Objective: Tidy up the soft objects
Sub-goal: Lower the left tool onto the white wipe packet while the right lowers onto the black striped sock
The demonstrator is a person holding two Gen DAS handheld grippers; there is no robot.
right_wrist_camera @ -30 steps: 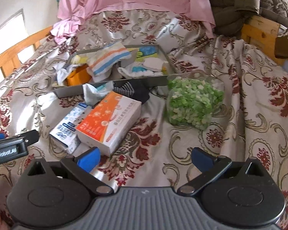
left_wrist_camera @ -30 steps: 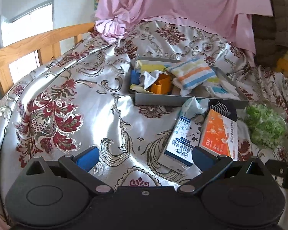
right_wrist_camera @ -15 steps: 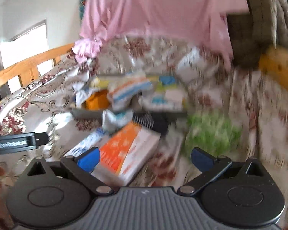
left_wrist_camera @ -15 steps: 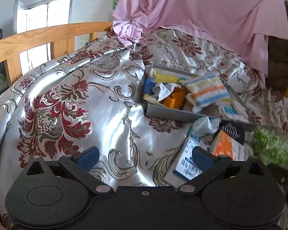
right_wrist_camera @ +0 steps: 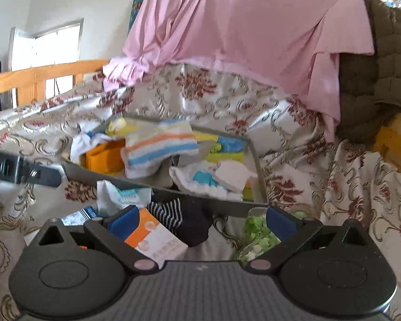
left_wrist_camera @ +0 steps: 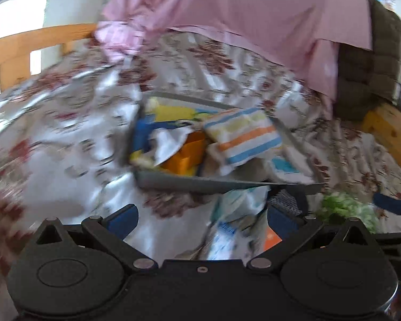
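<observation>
A grey tray (right_wrist_camera: 227, 205) (left_wrist_camera: 189, 184) on the flowered bedspread holds a striped towel (right_wrist_camera: 157, 147) (left_wrist_camera: 243, 136), an orange block (right_wrist_camera: 104, 157) (left_wrist_camera: 185, 157), white cloths and small socks (right_wrist_camera: 214, 176). In front of it lie a dark striped sock (right_wrist_camera: 179, 219), a tissue pack (right_wrist_camera: 120, 195), an orange-white box (right_wrist_camera: 152, 238) and a green bag (right_wrist_camera: 256, 238). My right gripper (right_wrist_camera: 200, 220) is open just above the dark sock and box. My left gripper (left_wrist_camera: 200, 218), open and empty, hovers over the blue-white carton (left_wrist_camera: 224, 238); that view is blurred.
A pink sheet (right_wrist_camera: 240, 32) hangs over the back of the bed. A wooden rail (right_wrist_camera: 40, 76) runs along the left. An olive quilted jacket (right_wrist_camera: 374, 67) is piled at the right. The left gripper's finger (right_wrist_camera: 21, 171) reaches in from the left of the right wrist view.
Both grippers have moved forward toward the tray and tilted up. The loose sock, box and green bag now sit right at the right gripper's fingers. Both stay open.
</observation>
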